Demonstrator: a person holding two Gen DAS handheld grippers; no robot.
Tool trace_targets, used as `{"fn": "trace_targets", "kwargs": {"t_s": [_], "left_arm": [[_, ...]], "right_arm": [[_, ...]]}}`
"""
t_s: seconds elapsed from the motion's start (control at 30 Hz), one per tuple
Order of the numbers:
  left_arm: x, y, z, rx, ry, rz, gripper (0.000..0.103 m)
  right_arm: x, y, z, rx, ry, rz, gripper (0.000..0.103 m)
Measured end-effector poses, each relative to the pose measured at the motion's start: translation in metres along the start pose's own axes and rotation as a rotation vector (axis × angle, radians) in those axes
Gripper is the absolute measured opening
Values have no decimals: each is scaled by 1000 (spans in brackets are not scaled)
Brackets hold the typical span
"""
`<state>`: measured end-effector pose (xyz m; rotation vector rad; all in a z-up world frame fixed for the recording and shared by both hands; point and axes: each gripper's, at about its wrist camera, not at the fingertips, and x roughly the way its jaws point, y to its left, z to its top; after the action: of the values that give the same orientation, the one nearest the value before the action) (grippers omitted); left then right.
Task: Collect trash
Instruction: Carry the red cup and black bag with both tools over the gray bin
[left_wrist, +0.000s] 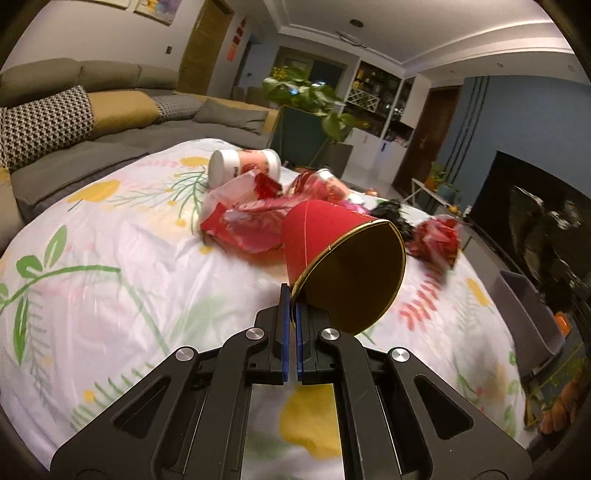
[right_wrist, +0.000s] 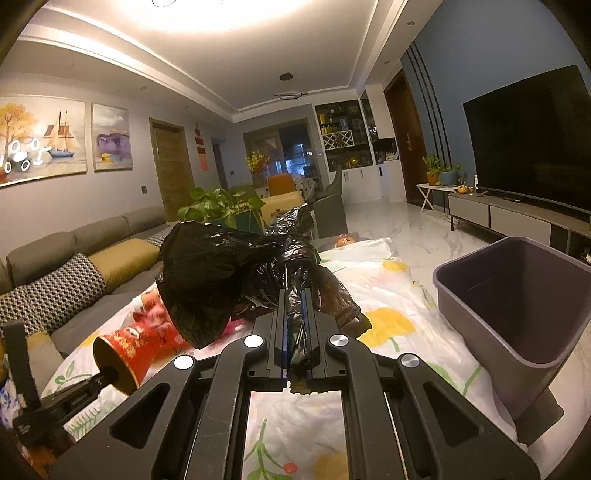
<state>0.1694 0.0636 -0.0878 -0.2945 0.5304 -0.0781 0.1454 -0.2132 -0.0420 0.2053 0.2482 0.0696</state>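
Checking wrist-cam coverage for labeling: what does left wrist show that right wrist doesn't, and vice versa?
Left wrist only: the left tongs shut on the red paper cup's gold rim, the white canister and red wrappers behind.

Right wrist only: the right tongs shut on the black plastic bag, the TV, the wall paintings.

Both: the cup, grey trash bin, floral tablecloth, sofa.

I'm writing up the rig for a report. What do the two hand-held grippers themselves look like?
The left hand-held gripper and the right hand-held gripper look alike: matte black linkage arms with triangular cut-outs, joined by round silver pivot bolts. Each ends in two narrow flat black fingers faced with blue pads. No cables, markings, hands or sleeves show in either wrist view.
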Motion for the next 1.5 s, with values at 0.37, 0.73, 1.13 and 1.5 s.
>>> {"fn": "trace_targets", "kwargs": {"t_s": [0.37, 0.73, 1.13, 1.5], "left_arm": [[-30, -25, 0, 41, -43, -52, 2], [-37, -67, 6, 92, -75, -102, 2], [-26, -133, 12, 178, -86, -192, 2], [-7, -211, 16, 269, -93, -314, 2]], "right_arm": [[-25, -12, 6, 15, -45, -17, 7], [-42, -30, 9, 29, -82, -51, 7], [-54, -51, 12, 28, -116, -105, 7], [-69, -73, 24, 12, -168, -208, 7]]}}
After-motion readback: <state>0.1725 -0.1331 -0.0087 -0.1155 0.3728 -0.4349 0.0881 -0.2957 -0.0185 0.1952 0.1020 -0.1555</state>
